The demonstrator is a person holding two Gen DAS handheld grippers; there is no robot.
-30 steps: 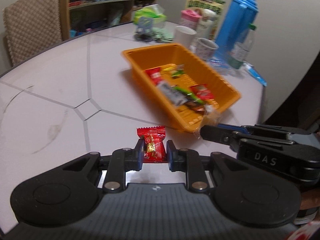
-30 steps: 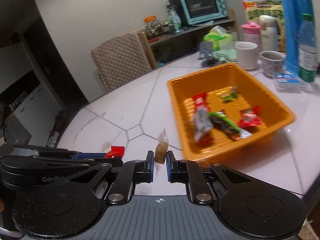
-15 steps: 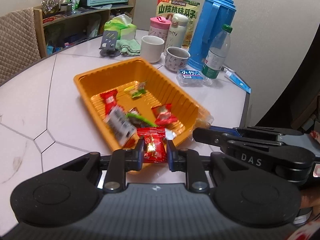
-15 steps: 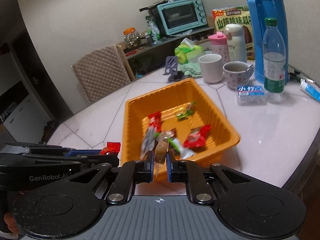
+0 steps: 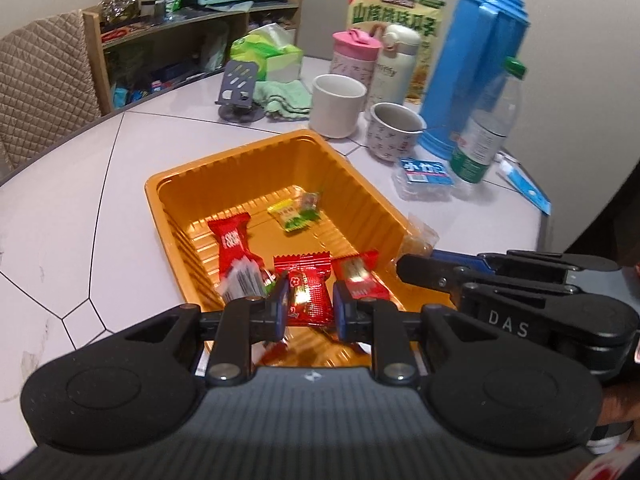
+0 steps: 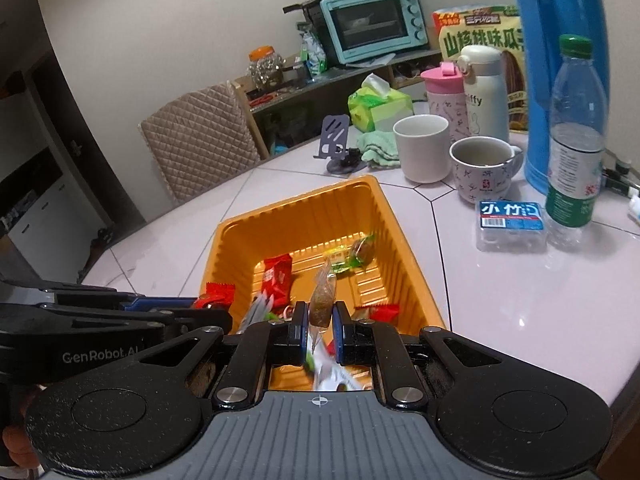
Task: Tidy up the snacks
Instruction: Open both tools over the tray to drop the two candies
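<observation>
Above the near end of the ribbed orange plastic tray (image 5: pixel 256 168), we see the left gripper (image 5: pixel 308 306) with its fingers narrowed onto a red foil-wrapped candy (image 5: pixel 306 288), held over the tray's interior. Beside it, over the tray's near right rim, the right gripper (image 6: pixel 320 326) pinches a brown snack in a clear wrapper (image 6: pixel 323 298) between closely set fingers.

Inside the tray we find a long red packet (image 5: pixel 232 240) toward the left wall, a yellow-green sachet (image 5: pixel 294 214) toward the far end, another red packet (image 5: pixel 358 276) toward the near right, and a silver-grey wrapper (image 5: pixel 242 280) at the near left; a white wrapper near the right gripper is blurred.

Beyond the tray's far rim stand a white ceramic mug (image 6: pixel 422 148), a patterned cup (image 6: pixel 482 168), a blue thermos flask (image 5: pixel 476 60), a clear water bottle with a green cap (image 6: pixel 574 136) and a small blue-labelled clear box (image 6: pixel 510 222).

Left of the tray, the pale tiled round table (image 5: pixel 60 200) lies bare up to its curved edge; right of the tray, a bare strip runs to the table's edge.
</observation>
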